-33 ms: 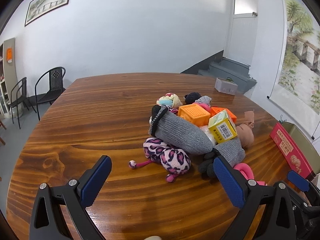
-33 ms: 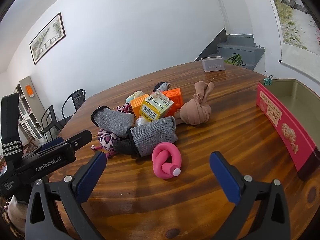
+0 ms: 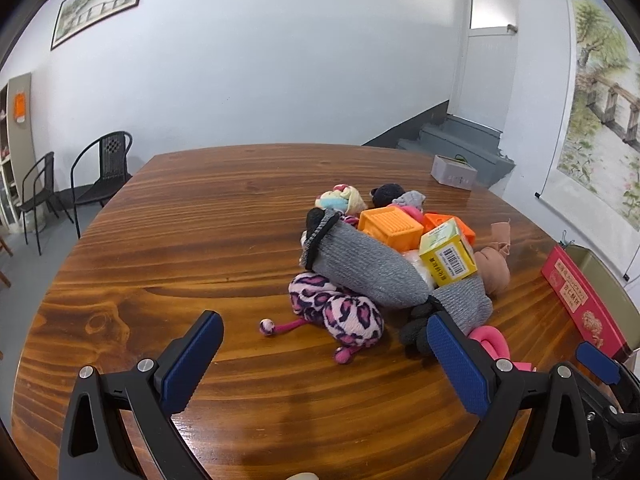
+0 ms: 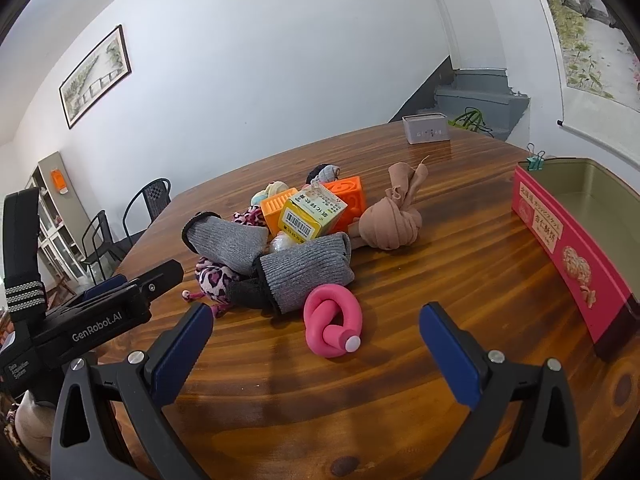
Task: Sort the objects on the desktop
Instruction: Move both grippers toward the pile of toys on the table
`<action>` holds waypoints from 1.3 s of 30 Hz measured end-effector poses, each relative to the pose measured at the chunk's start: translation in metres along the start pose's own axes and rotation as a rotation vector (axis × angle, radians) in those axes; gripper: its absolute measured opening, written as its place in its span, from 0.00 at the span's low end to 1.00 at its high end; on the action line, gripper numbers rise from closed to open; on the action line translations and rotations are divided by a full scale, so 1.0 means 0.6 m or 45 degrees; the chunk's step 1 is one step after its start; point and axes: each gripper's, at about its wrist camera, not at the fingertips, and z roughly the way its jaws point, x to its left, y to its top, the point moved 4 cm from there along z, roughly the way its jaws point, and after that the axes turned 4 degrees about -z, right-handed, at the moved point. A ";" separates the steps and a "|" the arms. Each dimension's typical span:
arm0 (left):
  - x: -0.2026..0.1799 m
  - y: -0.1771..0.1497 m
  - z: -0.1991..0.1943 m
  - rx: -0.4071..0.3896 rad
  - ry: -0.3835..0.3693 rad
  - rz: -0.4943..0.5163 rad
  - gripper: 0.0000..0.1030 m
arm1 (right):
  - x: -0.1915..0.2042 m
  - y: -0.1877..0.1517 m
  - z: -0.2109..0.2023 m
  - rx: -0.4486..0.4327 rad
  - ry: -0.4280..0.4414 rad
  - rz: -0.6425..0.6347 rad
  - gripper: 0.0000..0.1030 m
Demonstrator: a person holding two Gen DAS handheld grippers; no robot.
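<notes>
Both grippers hover low over the near part of the brown wooden desk [image 3: 168, 240], empty and spread wide. The left gripper [image 3: 324, 332] faces a heap of things in the middle of the desk, its right finger just in front of a black-toed grey knitted sock [image 3: 460, 304]. The right gripper [image 4: 316, 332] points at a pink foam tube twisted into a knot [image 4: 332, 316], which lies alone on the desk just in front of the heap. In the heap, a second grey knitted sock [image 3: 360, 264] rests on a pink leopard-print fabric bundle [image 3: 340, 308]; a yellow-green cardboard box with a barcode [image 4: 310, 216] leans on two orange plastic cubes [image 4: 348, 200]. A tan knotted stocking ball [image 4: 392, 220] sits beside them. A pink-sided tin box [image 4: 568, 240] stands at the desk's right edge.
</notes>
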 end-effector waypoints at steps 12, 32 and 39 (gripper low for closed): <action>0.005 -0.019 0.013 0.034 0.025 0.015 1.00 | 0.007 -0.016 -0.002 0.026 0.008 -0.044 1.00; 0.017 -0.017 0.018 0.096 0.006 -0.032 1.00 | 0.022 -0.031 0.016 0.091 0.039 -0.055 1.00; 0.017 -0.018 0.022 0.107 0.009 -0.027 1.00 | 0.022 -0.031 0.026 0.109 0.046 -0.031 1.00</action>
